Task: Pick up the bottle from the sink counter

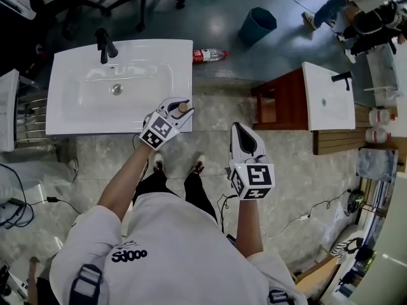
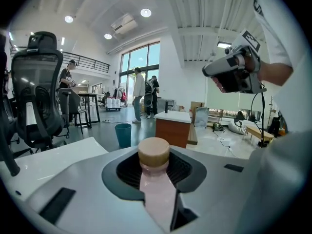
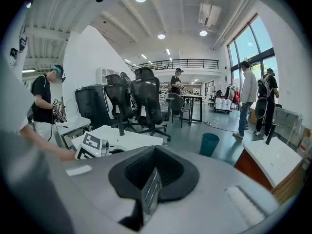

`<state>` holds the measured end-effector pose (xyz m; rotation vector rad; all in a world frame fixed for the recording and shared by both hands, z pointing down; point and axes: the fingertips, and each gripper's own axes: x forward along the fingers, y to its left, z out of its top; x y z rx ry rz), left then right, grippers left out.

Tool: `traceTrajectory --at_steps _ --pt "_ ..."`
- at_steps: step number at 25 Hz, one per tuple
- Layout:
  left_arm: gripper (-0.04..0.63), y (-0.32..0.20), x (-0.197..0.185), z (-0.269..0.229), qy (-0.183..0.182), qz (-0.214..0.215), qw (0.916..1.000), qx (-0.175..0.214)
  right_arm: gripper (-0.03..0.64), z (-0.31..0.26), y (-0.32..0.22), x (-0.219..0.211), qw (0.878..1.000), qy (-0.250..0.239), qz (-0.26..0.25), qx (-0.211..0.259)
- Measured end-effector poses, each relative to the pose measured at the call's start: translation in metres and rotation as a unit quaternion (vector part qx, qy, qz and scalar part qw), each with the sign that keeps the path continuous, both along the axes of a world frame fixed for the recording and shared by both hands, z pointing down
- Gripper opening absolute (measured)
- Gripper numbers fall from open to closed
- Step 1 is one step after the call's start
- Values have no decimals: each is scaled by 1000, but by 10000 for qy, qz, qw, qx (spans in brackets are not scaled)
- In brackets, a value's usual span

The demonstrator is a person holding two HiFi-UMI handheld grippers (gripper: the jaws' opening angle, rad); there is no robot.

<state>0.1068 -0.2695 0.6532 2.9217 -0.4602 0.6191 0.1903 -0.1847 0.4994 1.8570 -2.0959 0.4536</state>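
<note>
A pale pink bottle with a round tan cap sits between the jaws of my left gripper, which are shut on its body. In the head view that left gripper is over the front right corner of the white sink counter, and only the bottle's tan cap shows there. Whether the bottle still rests on the counter is hidden. My right gripper hangs over the floor to the right of the sink. Its jaws are shut with nothing between them, as the right gripper view shows.
The sink has a black faucet at the back and a drain. A clear bottle with a red label lies on the floor behind it, near a teal bin. A second sink on a wooden cabinet stands right.
</note>
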Motion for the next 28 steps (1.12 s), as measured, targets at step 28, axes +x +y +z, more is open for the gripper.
traceTrajectory --at_steps 28 --pt "115 -33 -45 -228 666 -1135 9855 1075 11 -114 -60 -1 9886 141 -875 1220"
